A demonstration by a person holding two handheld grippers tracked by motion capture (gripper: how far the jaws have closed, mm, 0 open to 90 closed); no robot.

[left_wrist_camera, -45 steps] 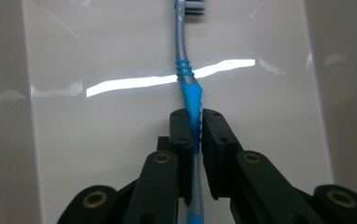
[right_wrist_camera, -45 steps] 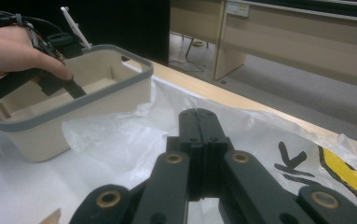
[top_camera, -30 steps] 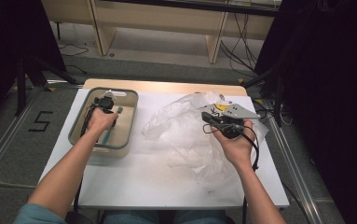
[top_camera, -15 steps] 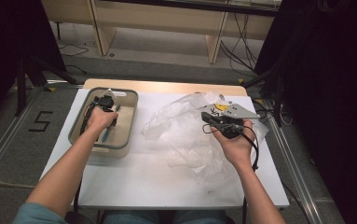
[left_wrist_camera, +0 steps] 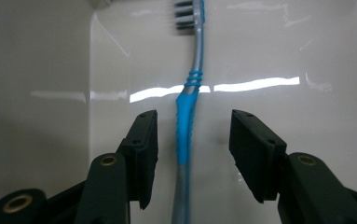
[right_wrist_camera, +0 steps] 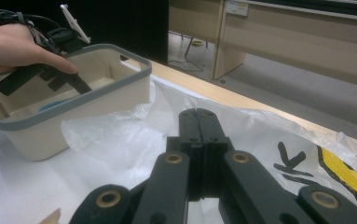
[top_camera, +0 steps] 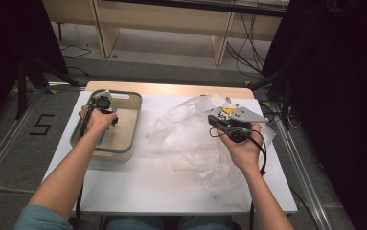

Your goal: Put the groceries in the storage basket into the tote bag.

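A blue and silver toothbrush (left_wrist_camera: 185,126) lies flat on the floor of the beige bin (top_camera: 135,120), bristles pointing away from me. My left gripper (left_wrist_camera: 192,149) reaches down into the bin (right_wrist_camera: 97,88) and its jaws have just been opening. They now stand open on either side of the blue handle, and the pads are off it. In the high view the left gripper (top_camera: 105,125) sits under the person's left hand. My right gripper (right_wrist_camera: 197,116) is shut with nothing in it, hovering over a clear plastic bag (right_wrist_camera: 120,140).
The crumpled plastic bag (top_camera: 186,139) spreads over the middle and right of the white table (top_camera: 138,191). It bears a yellow and black print (right_wrist_camera: 344,172). The bin has a grey rim and stands at the table's far left. Wooden furniture and cables lie beyond the table.
The left hand has shifted slightly inside the bin. The right hand and the bag have kept still.
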